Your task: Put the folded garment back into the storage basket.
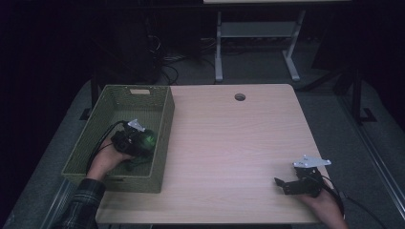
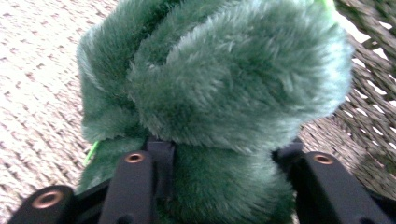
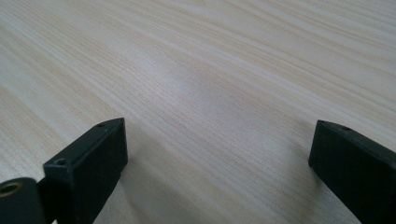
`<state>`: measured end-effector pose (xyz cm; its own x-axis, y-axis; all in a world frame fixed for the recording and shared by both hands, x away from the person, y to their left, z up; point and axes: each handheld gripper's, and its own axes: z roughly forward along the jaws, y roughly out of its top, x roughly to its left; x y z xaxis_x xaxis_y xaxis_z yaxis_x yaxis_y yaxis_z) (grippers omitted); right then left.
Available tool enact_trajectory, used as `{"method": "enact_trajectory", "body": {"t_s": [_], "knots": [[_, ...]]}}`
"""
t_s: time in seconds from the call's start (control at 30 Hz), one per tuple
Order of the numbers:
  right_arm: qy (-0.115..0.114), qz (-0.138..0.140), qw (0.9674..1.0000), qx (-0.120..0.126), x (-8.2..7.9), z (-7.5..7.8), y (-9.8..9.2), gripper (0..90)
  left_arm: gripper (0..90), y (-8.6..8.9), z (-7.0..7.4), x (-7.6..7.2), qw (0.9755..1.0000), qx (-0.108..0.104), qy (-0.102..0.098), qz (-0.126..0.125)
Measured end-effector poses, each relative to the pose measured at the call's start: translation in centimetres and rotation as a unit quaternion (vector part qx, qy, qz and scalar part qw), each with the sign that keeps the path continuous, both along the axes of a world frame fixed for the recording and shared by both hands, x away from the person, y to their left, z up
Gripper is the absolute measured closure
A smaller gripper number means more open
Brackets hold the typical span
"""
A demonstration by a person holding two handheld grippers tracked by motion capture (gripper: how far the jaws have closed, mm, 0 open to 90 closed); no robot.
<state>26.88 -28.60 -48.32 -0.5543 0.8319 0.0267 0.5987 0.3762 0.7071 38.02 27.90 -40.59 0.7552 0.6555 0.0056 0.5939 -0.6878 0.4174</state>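
A fluffy dark green plush toy (image 2: pixel 224 70) lies inside the woven green basket (image 1: pixel 162 143) at the table's left side. My left gripper (image 1: pixel 145 142) is down in the basket, with the toy (image 1: pixel 150 137) between its two black jaws. In the left gripper view the fur bulges over both jaws and touches their inner faces, so my left gripper (image 2: pixel 224 151) is shut on the toy. The toy's underside meets the basket's woven floor (image 2: pixel 37 93). My right gripper (image 1: pixel 282 185) rests near the table's front right edge. Its jaws are wide apart, and my right gripper (image 3: pixel 219 135) has only bare wood between them.
The light wooden table (image 1: pixel 229 138) has a round cable hole (image 1: pixel 239 97) at its far edge. The basket wall (image 2: pixel 369 102) rises close to the toy on the right in the left gripper view. A desk frame (image 1: pixel 258 43) and cables stand on the floor beyond the table.
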Motion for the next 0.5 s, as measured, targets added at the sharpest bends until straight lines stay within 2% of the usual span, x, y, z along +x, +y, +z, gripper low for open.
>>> {"method": "enact_trajectory", "body": {"t_s": [0.17, 0.23, 0.37, 0.5], "knots": [[0.000, 0.000, 1.0000, 0.000, 0.0, 0.0, 0.0, 4.1, 42.2, 0.0, 0.2, -0.2, 1.0000, -0.004, -0.002, -0.004], [0.000, 0.000, 1.0000, 0.000, 0.0, 0.0, 0.0, 4.1, 40.7, 0.1, 0.3, -0.2, 1.0000, -0.006, -0.004, -0.005], [0.000, 0.000, 1.0000, 0.000, 0.0, 0.0, 0.0, 4.1, 27.3, 0.2, 0.7, -0.4, 0.9999, -0.012, -0.006, -0.009], [0.000, 0.000, 1.0000, 0.000, 0.0, 0.0, 0.0, 4.1, 19.3, 0.4, 1.5, -0.8, 0.9997, -0.018, -0.010, -0.008]]}}
